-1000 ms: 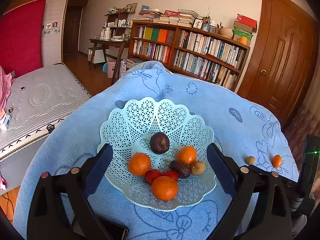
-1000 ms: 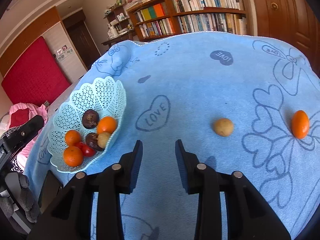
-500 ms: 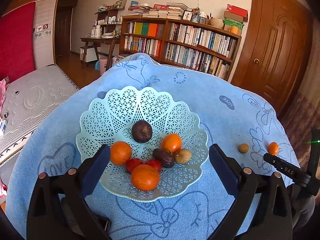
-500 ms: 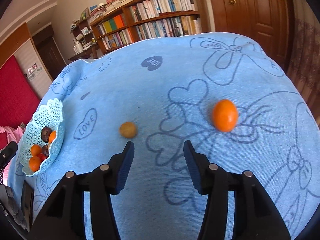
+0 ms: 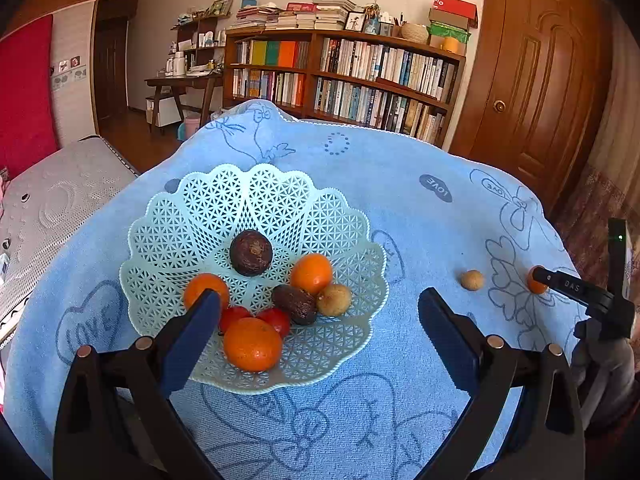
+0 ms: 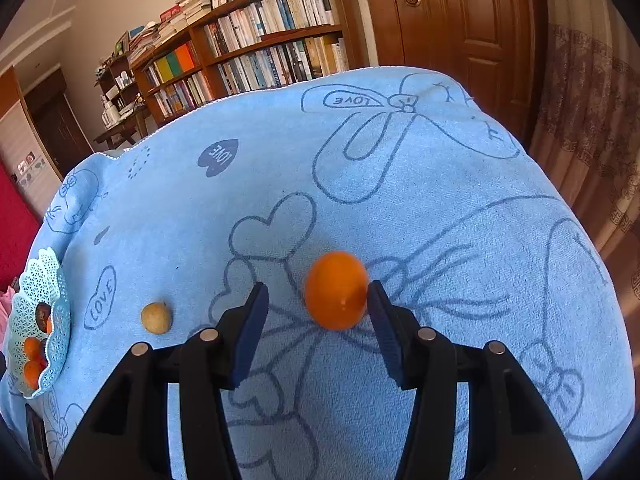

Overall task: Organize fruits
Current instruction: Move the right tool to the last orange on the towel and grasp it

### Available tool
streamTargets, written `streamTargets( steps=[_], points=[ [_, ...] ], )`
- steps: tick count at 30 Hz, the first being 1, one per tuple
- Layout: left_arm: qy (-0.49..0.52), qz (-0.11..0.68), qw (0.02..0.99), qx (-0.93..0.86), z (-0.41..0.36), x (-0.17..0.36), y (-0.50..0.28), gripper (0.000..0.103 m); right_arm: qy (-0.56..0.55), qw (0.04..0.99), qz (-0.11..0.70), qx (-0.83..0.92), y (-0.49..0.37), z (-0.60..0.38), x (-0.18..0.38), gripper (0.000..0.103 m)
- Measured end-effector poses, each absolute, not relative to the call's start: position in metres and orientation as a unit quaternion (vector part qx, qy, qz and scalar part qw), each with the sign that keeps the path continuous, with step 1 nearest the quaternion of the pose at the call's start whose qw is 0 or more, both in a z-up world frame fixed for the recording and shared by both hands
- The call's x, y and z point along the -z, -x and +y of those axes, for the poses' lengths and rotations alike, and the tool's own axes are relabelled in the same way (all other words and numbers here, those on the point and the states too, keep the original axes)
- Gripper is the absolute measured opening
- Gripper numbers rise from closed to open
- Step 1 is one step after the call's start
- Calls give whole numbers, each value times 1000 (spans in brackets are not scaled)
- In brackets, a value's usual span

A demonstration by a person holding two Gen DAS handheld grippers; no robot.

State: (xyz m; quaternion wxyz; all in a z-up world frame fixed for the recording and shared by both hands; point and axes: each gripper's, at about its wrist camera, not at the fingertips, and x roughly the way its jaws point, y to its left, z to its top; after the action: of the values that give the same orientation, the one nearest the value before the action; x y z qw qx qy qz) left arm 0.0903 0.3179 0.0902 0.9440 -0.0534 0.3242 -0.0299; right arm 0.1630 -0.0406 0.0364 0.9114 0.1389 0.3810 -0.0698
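Note:
A pale green lattice basket (image 5: 208,208) rests on the blue towel and holds several oranges, two red fruits, two dark brown fruits and a small tan one. My left gripper (image 5: 318,308) hovers open over the basket's near side, holding nothing. On the towel to the right lie a small tan fruit (image 6: 156,317) (image 5: 472,280) and a small orange fruit (image 6: 336,289) (image 5: 535,283). My right gripper (image 6: 316,300) is open, its fingers on either side of the orange fruit, the right pad at or very near its skin. The basket (image 6: 60,292) shows at the far left of the right wrist view.
The blue towel (image 6: 400,184) covers a rounded table whose edges drop away on all sides. A bookshelf (image 5: 340,76) and a wooden door (image 5: 540,92) stand beyond it. A grey mattress (image 5: 60,200) lies to the left. The right gripper's body (image 5: 576,288) pokes in at the right.
My right gripper has swung right, past the tan fruit, and opened wider around the small orange fruit. My left gripper has shifted slightly over the basket and stays open.

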Motion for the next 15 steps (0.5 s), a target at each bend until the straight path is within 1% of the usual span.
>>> streamTargets(
  steps=[5, 6, 7, 10, 15],
  points=[
    [42, 325, 944, 35, 308, -92, -90, 100, -142, 905, 394, 78, -178, -47, -26, 51],
    [39, 325, 944, 36, 306, -92, -90, 100, -143, 903, 397, 78, -179, -48, -23, 49],
    [37, 326, 944, 37, 304, -92, -90, 100, -143, 902, 400, 78, -180, -48, -20, 42],
    [30, 329, 943, 42, 297, -91, -93, 100, -131, 905, 397, 77, -178, -46, -17, 36],
    [11, 334, 941, 55, 274, -88, -99, 100, -126, 910, 389, 74, -172, -43, -17, 36]
  ],
)
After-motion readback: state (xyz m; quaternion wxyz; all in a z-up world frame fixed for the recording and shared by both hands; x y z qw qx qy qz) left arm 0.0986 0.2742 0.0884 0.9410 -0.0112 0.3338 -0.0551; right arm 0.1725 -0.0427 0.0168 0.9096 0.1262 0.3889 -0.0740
